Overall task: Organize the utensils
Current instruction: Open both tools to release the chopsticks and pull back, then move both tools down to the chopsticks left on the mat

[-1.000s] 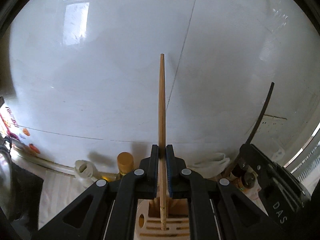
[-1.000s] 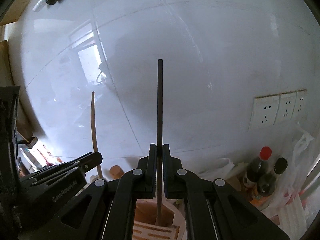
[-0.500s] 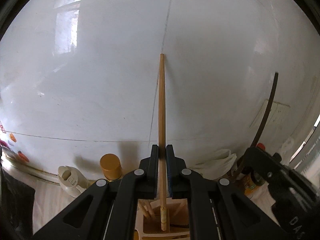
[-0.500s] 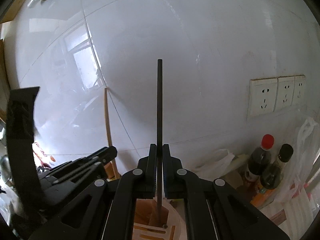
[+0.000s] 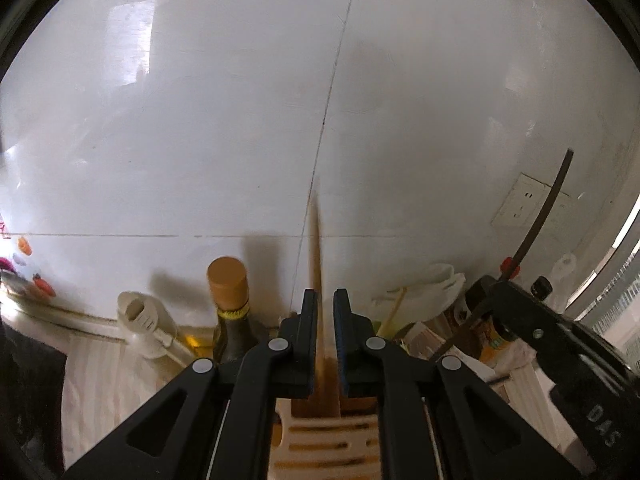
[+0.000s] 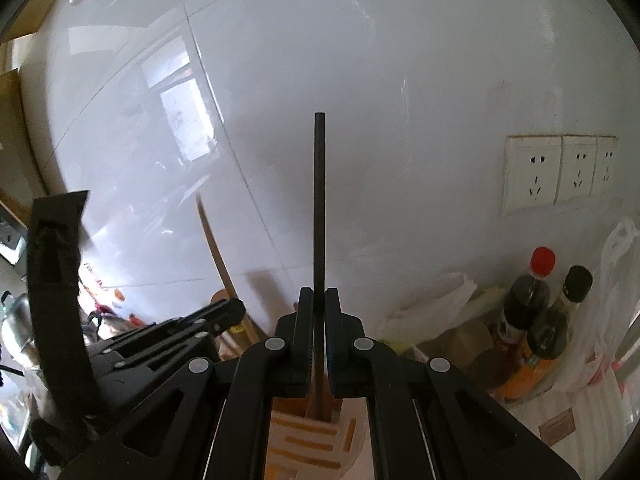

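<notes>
Cream plastic, slotted with openings, the holder sits right beneath both grippers and is the landmark here. Directly over it, the left gripper has its jaws parted, and a blurred wooden chopstick stands in the gap between them without clear contact, its lower end down in the holder's wooden-looking compartment. In the right wrist view the holder lies below the right gripper, whose jaws are closed on a black chopstick that stands upright, its lower end inside the holder. The left gripper shows to the left of the holder in that view, with the wooden chopstick rising beside it.

Behind the holder to the left stand a dark bottle with a tan cap and a white plastic part. Behind it to the right lie white plastic bags, then two dark bottles, one red-capped and one black-capped. Farthest back, the glossy white tile wall carries three sockets up to the right of the holder.
</notes>
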The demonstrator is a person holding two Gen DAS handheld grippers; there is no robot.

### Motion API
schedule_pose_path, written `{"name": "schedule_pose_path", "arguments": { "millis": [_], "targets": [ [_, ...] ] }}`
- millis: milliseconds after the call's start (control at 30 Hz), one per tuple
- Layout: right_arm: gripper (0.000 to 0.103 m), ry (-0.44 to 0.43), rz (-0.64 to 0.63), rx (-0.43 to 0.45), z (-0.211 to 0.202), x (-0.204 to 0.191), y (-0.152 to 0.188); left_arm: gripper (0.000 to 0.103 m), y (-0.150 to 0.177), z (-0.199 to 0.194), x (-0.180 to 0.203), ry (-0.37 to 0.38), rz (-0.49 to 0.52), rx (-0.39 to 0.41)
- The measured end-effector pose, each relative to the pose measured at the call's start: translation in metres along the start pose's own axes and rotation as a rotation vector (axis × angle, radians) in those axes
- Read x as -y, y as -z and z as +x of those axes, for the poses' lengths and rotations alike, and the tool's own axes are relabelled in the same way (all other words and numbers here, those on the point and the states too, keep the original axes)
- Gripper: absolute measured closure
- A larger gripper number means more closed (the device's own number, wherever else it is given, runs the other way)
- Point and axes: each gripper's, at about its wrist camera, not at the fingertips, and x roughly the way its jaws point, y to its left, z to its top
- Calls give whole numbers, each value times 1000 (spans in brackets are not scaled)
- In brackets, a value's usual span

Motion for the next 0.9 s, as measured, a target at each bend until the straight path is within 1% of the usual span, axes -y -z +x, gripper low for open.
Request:
{"name": "schedule_pose_path", "arguments": {
  "millis": [67, 100, 133, 200, 267, 300, 333, 367, 400, 433, 467, 500, 533, 567, 600, 633, 667, 767, 900],
  "targets": [
    [97, -12, 0, -34, 0, 1, 2, 93, 1, -9, -2, 1, -9, -12],
    [97, -16, 4, -44, -1, 2, 3, 92, 1, -16, -3, -10, -16, -17],
    [97, -25, 6, -55, -1, 3, 3, 88, 1, -20, -4, -15, -23, -18],
    [97, -33, 12, -76, -3, 4, 4, 73, 2, -32, -8, -21, -43, -13],
    [96, -47, 9, -89, -9, 3, 4, 27, 4, -46, -14, -48, -73, -5],
    [94, -51, 7, -92, -11, 2, 3, 22, 5, -57, -18, -71, -93, 13],
    [86, -54, 5, -96, -14, 1, 3, 20, 6, -60, -18, -80, -97, 21],
    [72, -54, 5, -96, -18, 1, 3, 18, 7, -66, -20, -97, -99, 25],
    [65, -59, 7, -94, -21, 1, 2, 15, 9, -71, -23, -118, -103, 21],
    [53, -60, 8, -94, -25, 0, 2, 6, 11, -78, -26, -136, -109, 14],
    [48, -55, 8, -96, -27, 0, 2, 1, 14, -82, -28, -146, -111, 15],
    [47, -50, 6, -97, -31, -1, 2, 0, 17, -89, -31, -169, -112, 20],
    [44, -33, -1, -101, -35, -1, 3, 0, 20, -93, -33, -195, -108, 21],
    [35, -15, -10, -109, -37, -2, 3, 0, 23, -95, -35, -234, -103, 17],
    [28, -3, -19, -115, -40, -4, 4, 0, 25, -97, -36, -257, -100, 16],
    [13, 26, -32, -127, -42, -6, 6, 0, 29, -102, -38, -283, -97, 16],
    [4, 57, -48, -138, -44, -8, 9, 0, 31, -103, -38, -293, -94, 19],
    [1, 118, -74, -157, -48, -11, 15, 0, 39, -109, -40, -326, -86, 13],
    [0, 137, -65, -181, -51, -11, 23, 0, 48, -109, -38, -331, -80, -10]
  ]
}}
